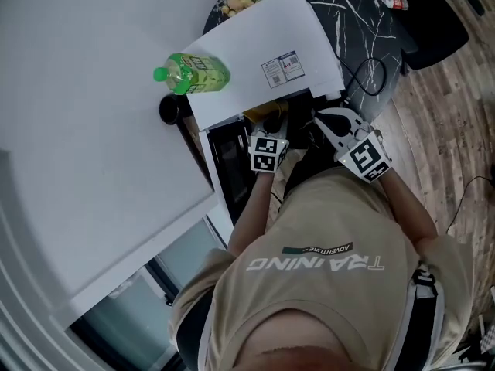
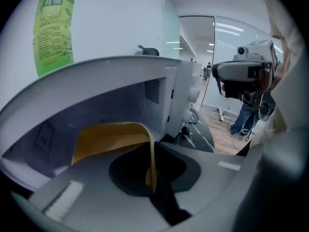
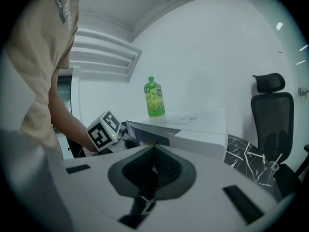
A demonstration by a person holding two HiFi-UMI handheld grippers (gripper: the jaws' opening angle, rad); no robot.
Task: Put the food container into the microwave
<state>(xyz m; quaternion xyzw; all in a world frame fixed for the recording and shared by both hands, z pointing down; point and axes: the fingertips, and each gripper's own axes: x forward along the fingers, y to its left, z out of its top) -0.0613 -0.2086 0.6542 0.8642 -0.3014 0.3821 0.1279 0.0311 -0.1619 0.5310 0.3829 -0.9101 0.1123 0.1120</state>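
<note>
The white microwave (image 1: 263, 45) stands on a black marble table (image 1: 363, 22), its dark-glass door (image 1: 230, 165) swung open toward me. The yellow food container (image 1: 259, 114) sits in the oven's mouth. In the left gripper view the container (image 2: 108, 139) lies inside the cavity (image 2: 120, 81), and my left gripper (image 2: 152, 153) is shut on its thin side wall. In the head view the left gripper (image 1: 272, 134) is at the opening. My right gripper (image 1: 331, 124) hangs just right of the opening, jaws shut (image 3: 154, 151) with nothing between them, facing the microwave (image 3: 193, 129).
A green drink bottle (image 1: 197, 72) stands on the microwave's top, at its left edge. A black cup (image 1: 170, 108) sits beside the oven near the white wall. A cable (image 1: 371, 72) and a small bottle (image 1: 390, 2) lie on the table. A black office chair (image 3: 273, 100) is at the right.
</note>
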